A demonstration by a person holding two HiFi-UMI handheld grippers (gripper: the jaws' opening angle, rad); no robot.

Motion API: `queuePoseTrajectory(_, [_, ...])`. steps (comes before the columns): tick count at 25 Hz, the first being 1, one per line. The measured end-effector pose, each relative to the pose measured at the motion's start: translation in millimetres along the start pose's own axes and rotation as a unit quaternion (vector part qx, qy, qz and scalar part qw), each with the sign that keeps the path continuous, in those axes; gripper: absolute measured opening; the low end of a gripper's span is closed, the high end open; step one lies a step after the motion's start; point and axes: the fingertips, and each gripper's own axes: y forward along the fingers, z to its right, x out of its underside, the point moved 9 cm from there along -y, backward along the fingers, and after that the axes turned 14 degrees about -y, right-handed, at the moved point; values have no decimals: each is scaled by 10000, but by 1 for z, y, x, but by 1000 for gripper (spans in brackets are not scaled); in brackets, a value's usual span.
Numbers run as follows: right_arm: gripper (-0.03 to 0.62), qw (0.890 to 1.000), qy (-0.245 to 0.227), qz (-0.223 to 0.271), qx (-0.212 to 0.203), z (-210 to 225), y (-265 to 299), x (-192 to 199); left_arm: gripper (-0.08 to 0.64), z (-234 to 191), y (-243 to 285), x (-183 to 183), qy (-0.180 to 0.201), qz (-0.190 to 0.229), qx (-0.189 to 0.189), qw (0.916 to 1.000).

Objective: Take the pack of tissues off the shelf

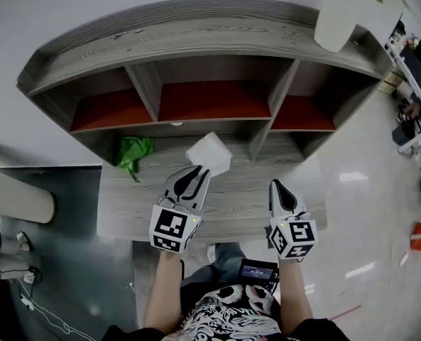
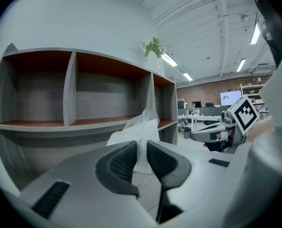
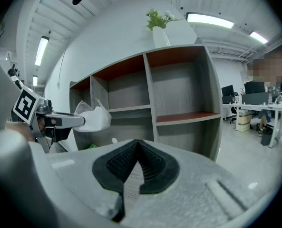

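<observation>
The white pack of tissues (image 1: 209,153) hangs in the air in front of the grey shelf unit (image 1: 196,27), out of its compartments. My left gripper (image 1: 196,170) is shut on the pack's wrapper edge; the left gripper view shows the thin white plastic of the pack (image 2: 140,136) pinched between the ribbed pads (image 2: 121,161). To its right, over the lower wooden board, my right gripper (image 1: 279,185) is shut with nothing in it. In the right gripper view its pads (image 3: 152,163) meet at the tips, and the held pack (image 3: 94,118) shows at the left.
The shelf's compartments (image 1: 214,99) have red floors and hold nothing I can see. A green cloth (image 1: 133,152) lies on the lower board (image 1: 125,204) at the left. A white vase with a plant (image 1: 338,9) stands on the shelf top at the right. Office desks (image 3: 264,106) lie further right.
</observation>
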Motion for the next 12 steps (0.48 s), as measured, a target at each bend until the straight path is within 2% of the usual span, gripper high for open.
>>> queuePoseTrajectory(12, [5, 9995, 11, -311, -63, -5, 10, 24, 63, -10, 9, 38, -89, -333, -51, 9994])
